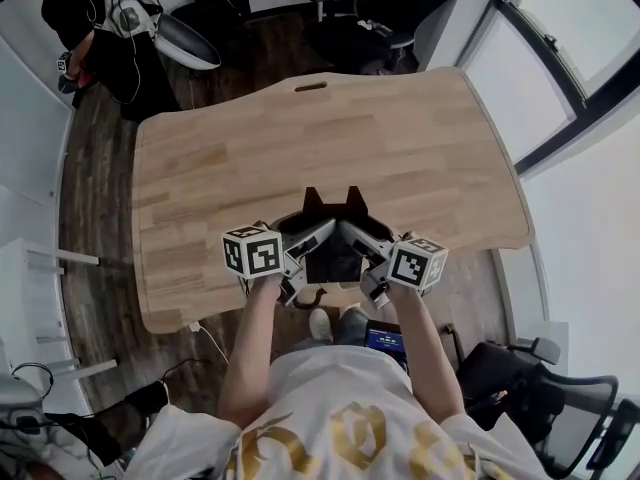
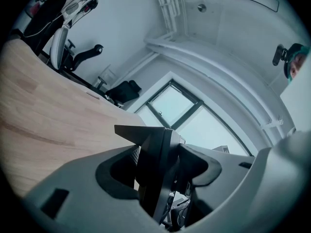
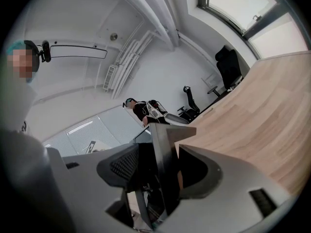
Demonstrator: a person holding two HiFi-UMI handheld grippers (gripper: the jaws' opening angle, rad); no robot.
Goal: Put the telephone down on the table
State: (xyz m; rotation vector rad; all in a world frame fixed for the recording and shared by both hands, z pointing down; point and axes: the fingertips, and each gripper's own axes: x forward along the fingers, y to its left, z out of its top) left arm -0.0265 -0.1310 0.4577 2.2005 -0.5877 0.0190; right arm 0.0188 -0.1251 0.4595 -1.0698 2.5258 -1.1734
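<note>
The telephone (image 1: 333,256) is a flat black unit with two pointed corners at its far end. It hangs just above the near edge of the wooden table (image 1: 330,138), gripped from both sides. My left gripper (image 1: 310,248) presses on its left edge, and my right gripper (image 1: 364,248) on its right edge. In the left gripper view the telephone (image 2: 156,152) stands edge-on between the dark pads of the left gripper (image 2: 160,171). In the right gripper view the telephone (image 3: 165,149) fills the gap of the right gripper (image 3: 163,171) the same way. Its underside is hidden.
The tabletop is bare wood with a cable slot (image 1: 310,86) at its far edge. Black office chairs (image 1: 365,18) stand beyond it, and a seated person (image 1: 85,18) is at the far left. Windows (image 1: 560,48) run along the right, with another chair (image 1: 545,388) at the near right.
</note>
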